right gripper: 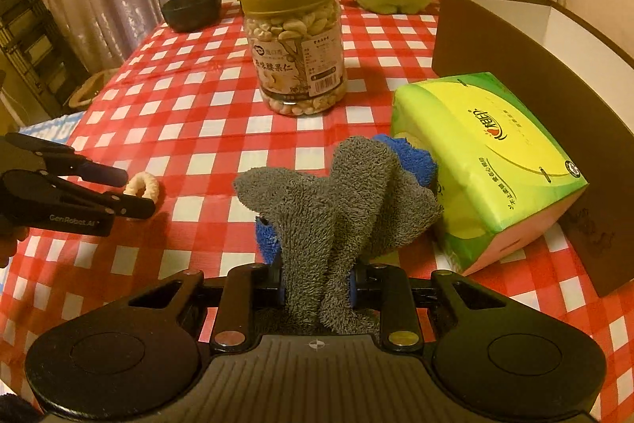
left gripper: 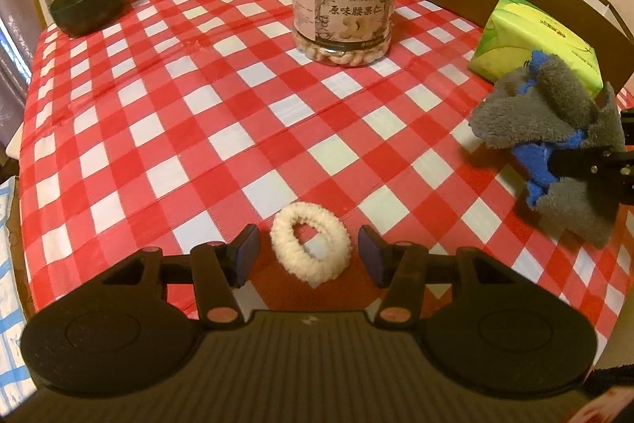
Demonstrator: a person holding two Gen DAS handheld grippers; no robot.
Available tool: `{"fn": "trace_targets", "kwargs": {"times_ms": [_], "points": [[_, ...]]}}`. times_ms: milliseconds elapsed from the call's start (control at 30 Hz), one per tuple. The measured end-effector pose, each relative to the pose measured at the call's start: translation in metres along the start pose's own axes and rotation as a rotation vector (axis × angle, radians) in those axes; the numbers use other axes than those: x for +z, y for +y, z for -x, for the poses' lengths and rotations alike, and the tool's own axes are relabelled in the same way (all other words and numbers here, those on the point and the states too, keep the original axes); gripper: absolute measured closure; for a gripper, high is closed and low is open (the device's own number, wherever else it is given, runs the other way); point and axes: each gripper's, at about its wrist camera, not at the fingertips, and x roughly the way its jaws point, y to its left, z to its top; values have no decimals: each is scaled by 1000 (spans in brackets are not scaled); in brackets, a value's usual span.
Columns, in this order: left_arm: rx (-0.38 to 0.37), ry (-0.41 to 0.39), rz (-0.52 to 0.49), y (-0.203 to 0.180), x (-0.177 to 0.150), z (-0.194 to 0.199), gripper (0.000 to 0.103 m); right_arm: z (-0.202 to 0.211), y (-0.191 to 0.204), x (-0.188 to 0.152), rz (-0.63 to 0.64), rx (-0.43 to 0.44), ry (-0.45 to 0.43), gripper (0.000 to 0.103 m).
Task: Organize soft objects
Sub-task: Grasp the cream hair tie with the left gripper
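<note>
The fluffy hair tie (left gripper: 310, 248) lies between the left gripper's (left gripper: 309, 254) wide fingers for grabbing, while the right gripper (right gripper: 316, 286) pinches the grey cloth (right gripper: 337, 201).

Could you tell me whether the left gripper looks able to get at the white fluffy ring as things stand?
Probably yes: the left gripper is open, the white fluffy ring lies flat between its pads, and nothing stands between them.

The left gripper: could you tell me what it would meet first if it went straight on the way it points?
Most likely the white scrunchie, which lies on the tablecloth between the open left gripper fingers, untouched. Depth is hard to judge; it might meet the cloth just beyond.
</note>
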Motion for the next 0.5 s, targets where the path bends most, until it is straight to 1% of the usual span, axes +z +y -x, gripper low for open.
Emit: {"fn": "trace_targets", "kwargs": {"times_ms": [33,67,233,367,500], "points": [[0,3,-2,0,0,-1,53,0,0,0,-1,0,0,76],[-1,5,-4,-1,1,-3,59,0,0,0,-3,0,0,76],[-6,6,-10,-1,0,-5,68,2,0,-1,-5,0,-1,76],[-18,1,-24,-1,-1,-4,82,4,0,-2,-5,0,-5,76],[-16,-2,-32,-4,-2,-2,84,9,0,-3,-3,4,-15,76]]}}
